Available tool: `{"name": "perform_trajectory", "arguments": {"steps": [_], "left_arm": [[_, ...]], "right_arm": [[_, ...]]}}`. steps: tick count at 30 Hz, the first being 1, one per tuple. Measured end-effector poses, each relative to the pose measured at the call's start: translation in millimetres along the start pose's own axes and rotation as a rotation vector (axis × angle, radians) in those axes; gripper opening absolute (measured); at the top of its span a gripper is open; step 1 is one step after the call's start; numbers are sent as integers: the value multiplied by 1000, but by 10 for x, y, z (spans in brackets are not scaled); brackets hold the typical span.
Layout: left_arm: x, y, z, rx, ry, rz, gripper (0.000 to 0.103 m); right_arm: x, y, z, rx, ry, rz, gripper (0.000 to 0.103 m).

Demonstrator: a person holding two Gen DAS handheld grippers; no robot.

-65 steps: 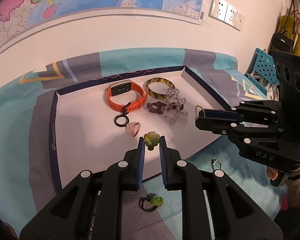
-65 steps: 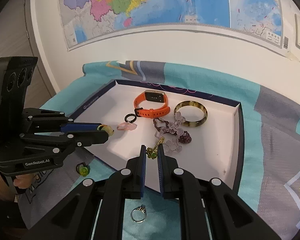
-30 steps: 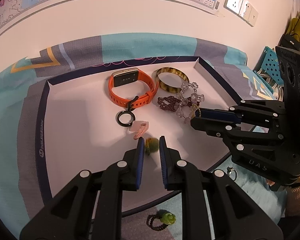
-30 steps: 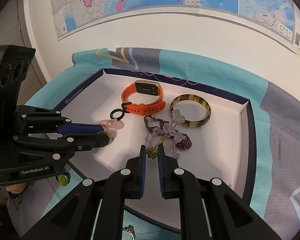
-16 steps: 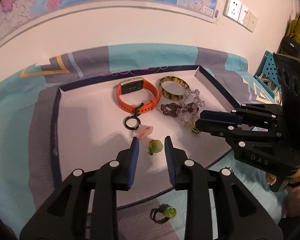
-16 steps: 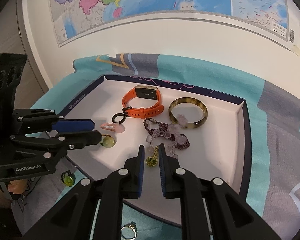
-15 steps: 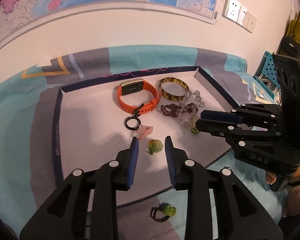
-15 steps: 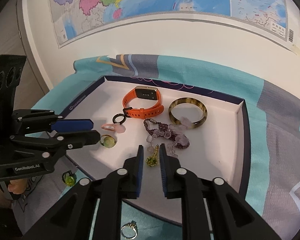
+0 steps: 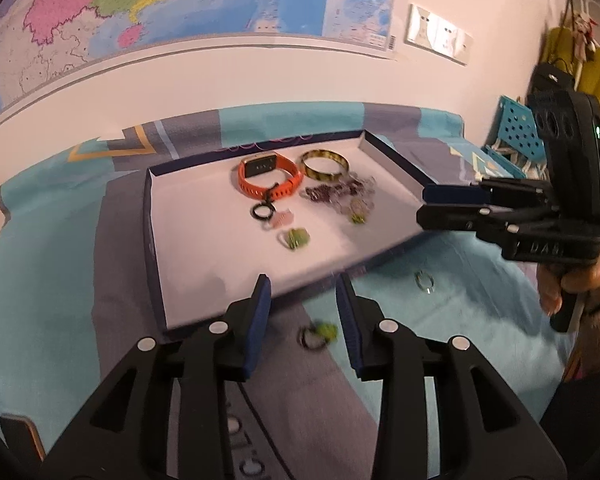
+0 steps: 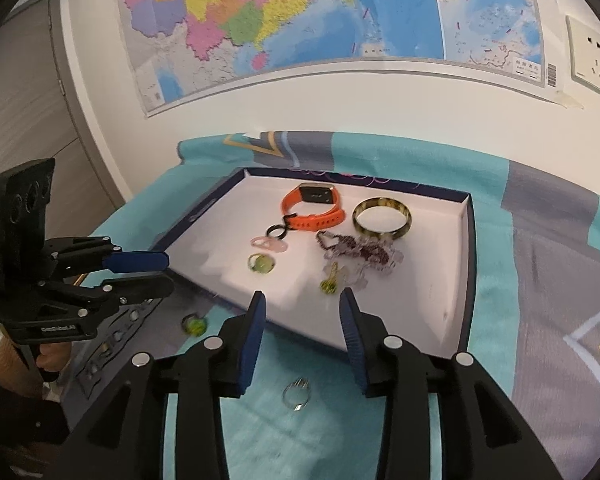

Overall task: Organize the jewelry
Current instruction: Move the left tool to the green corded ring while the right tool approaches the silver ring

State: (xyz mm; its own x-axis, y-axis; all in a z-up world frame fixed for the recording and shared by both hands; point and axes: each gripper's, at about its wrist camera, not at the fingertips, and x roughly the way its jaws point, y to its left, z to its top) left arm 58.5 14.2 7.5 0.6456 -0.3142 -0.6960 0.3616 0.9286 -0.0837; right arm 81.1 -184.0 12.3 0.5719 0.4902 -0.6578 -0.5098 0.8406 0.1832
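Both claws opening, empty: left claw (image 9: pixel 304 304), right claw (image 10: pixel 300 316); tray (image 10: pixel 466 264) beyond.

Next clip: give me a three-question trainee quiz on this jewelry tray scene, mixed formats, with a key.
1. True or false: the orange watch lies inside the tray.
2. Multiple choice: the silver ring lies A) in the tray, B) on the cloth outside it, C) between closed pads.
3. Fill in: between the pads of the left hand-held gripper and of the right hand-held gripper, whose jaws are opening, there is ____ gripped.

Key: 1 true; 2 B; 3 nothing. A green-stone ring also lies outside on the cloth.
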Motion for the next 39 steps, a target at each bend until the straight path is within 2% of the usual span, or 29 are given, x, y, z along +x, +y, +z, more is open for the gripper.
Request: {"name": "perform_trajectory", "arguments": {"steps": [7, 12, 17, 22, 27, 31, 39], "left_arm": [[1, -139, -226, 35, 35, 2, 38], [122, -143, -315, 15, 80, 5, 42], [198, -137, -305, 7, 98, 5, 42], [311, -144, -260, -3, 121, 2, 42], [361, -147, -247, -10, 131, 8, 40], [379, -159, -244, -3, 130, 23, 25], [346, -221, -260, 11, 123, 25, 23]], "right_arm": [[-94, 84, -256, 6, 30, 7, 41], [-59, 39, -430, 38, 63, -18, 46], [7, 3, -531, 58, 85, -33, 48], [31, 27, -531, 47, 86, -53, 57], [70, 51, -530, 37, 100, -56, 59], [121, 62, -533, 41, 118, -55, 62], [173, 130, -520, 14, 134, -62, 62]]}}
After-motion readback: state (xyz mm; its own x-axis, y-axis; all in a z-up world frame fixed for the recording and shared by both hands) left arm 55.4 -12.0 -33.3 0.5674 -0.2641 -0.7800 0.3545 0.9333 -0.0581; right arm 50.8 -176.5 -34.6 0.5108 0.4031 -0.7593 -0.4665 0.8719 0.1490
